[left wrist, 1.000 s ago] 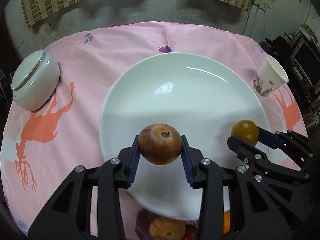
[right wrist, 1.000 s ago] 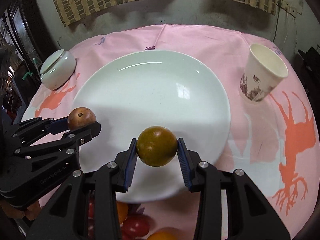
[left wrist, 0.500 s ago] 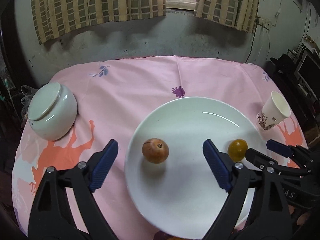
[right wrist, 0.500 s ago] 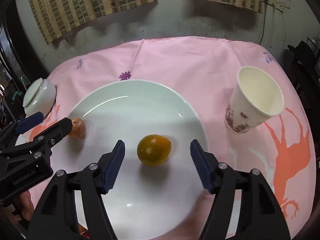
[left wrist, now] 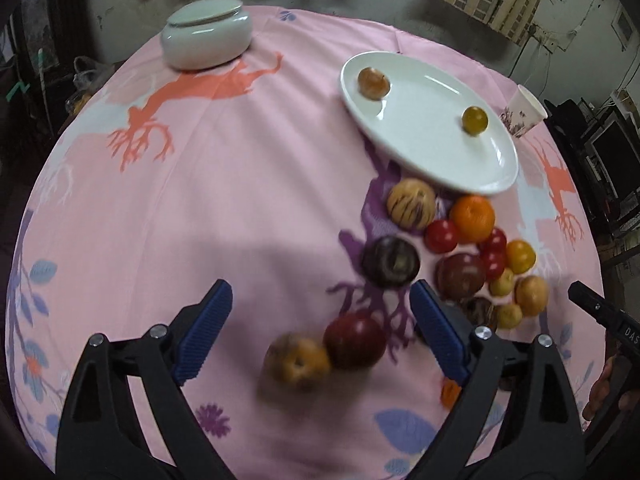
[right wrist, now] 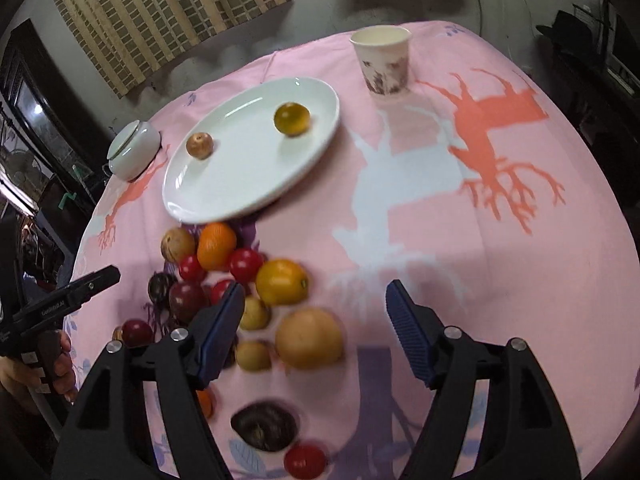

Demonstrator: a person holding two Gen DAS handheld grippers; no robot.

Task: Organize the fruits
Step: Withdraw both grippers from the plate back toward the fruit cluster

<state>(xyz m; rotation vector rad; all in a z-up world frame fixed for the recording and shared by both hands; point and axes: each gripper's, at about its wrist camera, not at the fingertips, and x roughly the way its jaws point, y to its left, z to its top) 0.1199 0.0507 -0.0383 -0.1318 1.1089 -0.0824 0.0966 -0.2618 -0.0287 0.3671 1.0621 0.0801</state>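
The white oval plate [right wrist: 248, 184] lies on the pink tablecloth [right wrist: 460, 216] toward the table's far edge, its long axis running diagonally from the near-left toward the far-right in the right wrist view. On it sit 2 fruits, well apart: a brown fruit [right wrist: 199, 145] near its left end and a dark yellow-green fruit [right wrist: 292, 119] near its right end. 1 second ago each of these was clamped between a gripper's pads above the plate; now both rest on it.

The remaining fruits [left wrist: 460, 256] lie clustered on the cloth just beside the plate's near rim, reaching toward the table's near edge.

The left gripper [left wrist: 320, 328] has its jaws wide and opening, above a blurred brown fruit and a red one, with no pad pressing on either. The right gripper [right wrist: 314, 320] stands moderately wide and opening, over a pale orange fruit [right wrist: 310, 338], not touching it.

A lidded white bowl [left wrist: 207, 33] sits near the far-left edge, a paper cup [right wrist: 383, 60] near the far-right.
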